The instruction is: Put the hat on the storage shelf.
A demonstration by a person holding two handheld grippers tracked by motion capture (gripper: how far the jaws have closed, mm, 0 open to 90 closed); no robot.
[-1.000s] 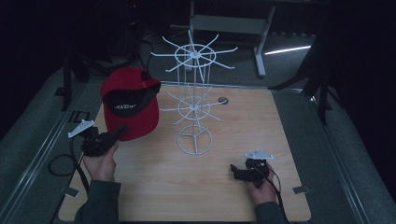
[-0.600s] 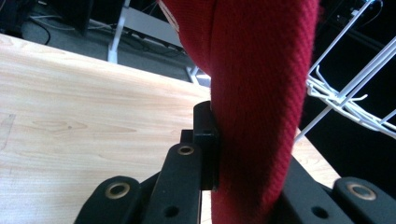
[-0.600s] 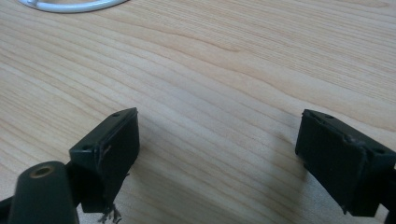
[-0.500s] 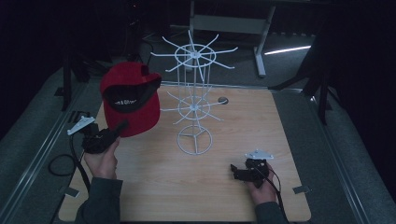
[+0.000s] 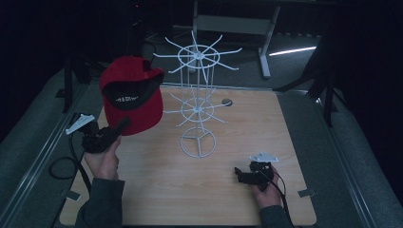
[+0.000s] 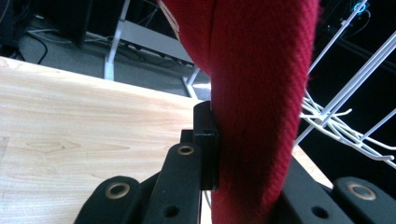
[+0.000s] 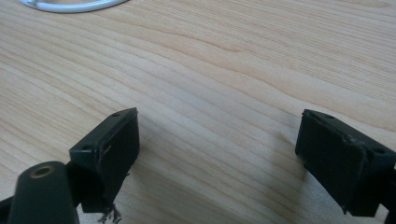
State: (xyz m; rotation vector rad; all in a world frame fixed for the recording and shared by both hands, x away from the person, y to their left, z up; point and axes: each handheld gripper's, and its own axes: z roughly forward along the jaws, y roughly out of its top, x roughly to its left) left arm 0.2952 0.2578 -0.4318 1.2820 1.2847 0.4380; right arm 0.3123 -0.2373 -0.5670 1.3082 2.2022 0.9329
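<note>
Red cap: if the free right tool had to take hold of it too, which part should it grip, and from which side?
Probably the brim's free edge. The cap hangs upright in the left tool, pinched low on its fabric, opening toward the camera. The brim is thin and flat enough for two jaws. The open right tool would come from the rack side, clear of the left.

Dim room, backgrnd mostly black. Light wood-grain table (image 5: pixel 294 123) w/ rounded corners, small round grommet (image 5: pixel 227 101) near far edge. Grey carpeted floor (image 5: pixel 28 142) on both sides of table. Metal rail (image 5: pixel 35 161) running diagonally along left side. White desk frame (image 5: pixel 237 23) beyond far edge, legs on floor, crossbar pale. Bright strip of light (image 5: pixel 292 50) on floor at right of it. Dark stand legs (image 5: pixel 323 90) at right, another dark stand (image 5: pixel 69 85) at left. Bits of tape (image 5: pixel 306 193) on floor near table corners.
</note>
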